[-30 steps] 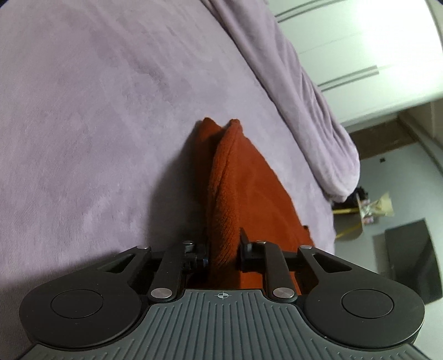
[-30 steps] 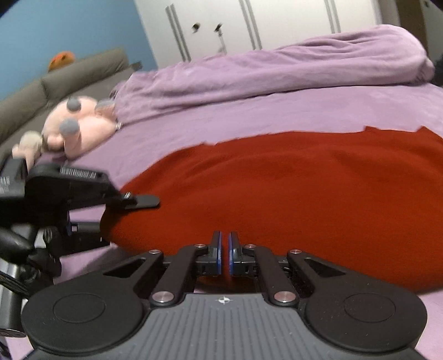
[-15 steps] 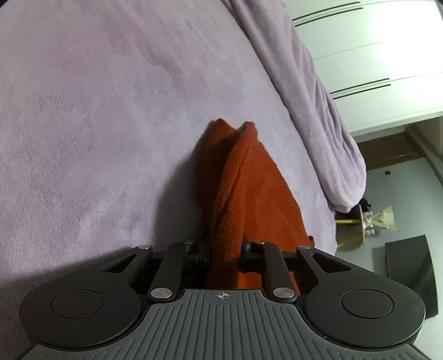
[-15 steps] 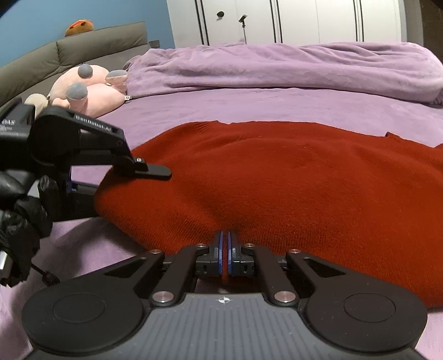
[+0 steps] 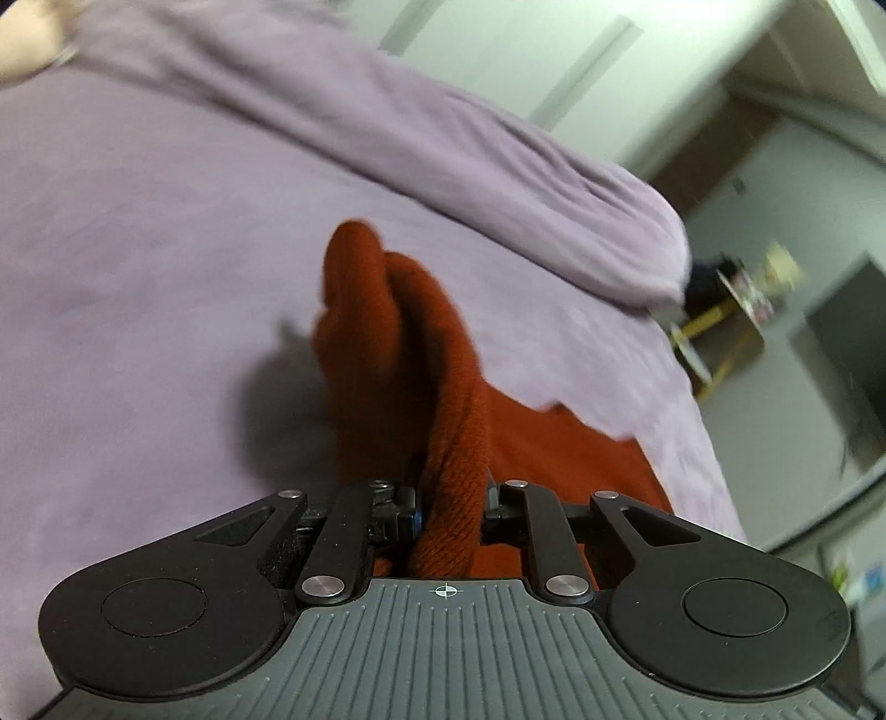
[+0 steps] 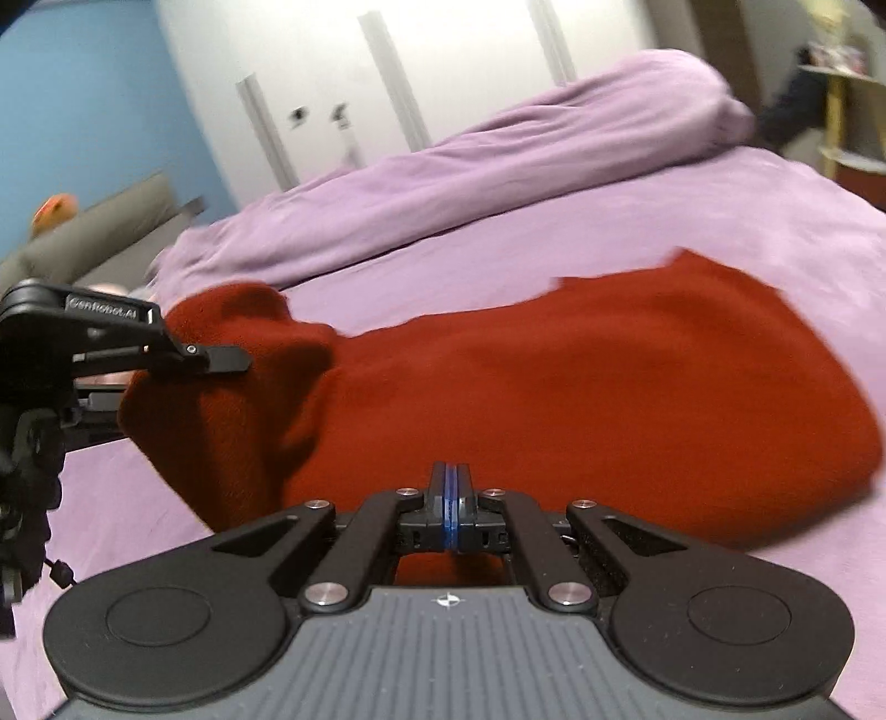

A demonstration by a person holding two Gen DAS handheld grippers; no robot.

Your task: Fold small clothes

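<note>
The near edge of the red garment (image 6: 609,387) is hidden behind the right gripper (image 6: 453,509), so whether any cloth is pinched between its closed jaws cannot be told. In the left wrist view, the garment's lower part is covered by the left gripper (image 5: 449,498). The shelf (image 5: 736,310) beside the bed is blurred, and its contents cannot be made out. A pink soft thing (image 5: 25,39) is cut off at the top left corner.

left gripper (image 5: 449,501) clamped narrow (fabric between) — right gripper (image 6: 452,507) fully closed
</note>
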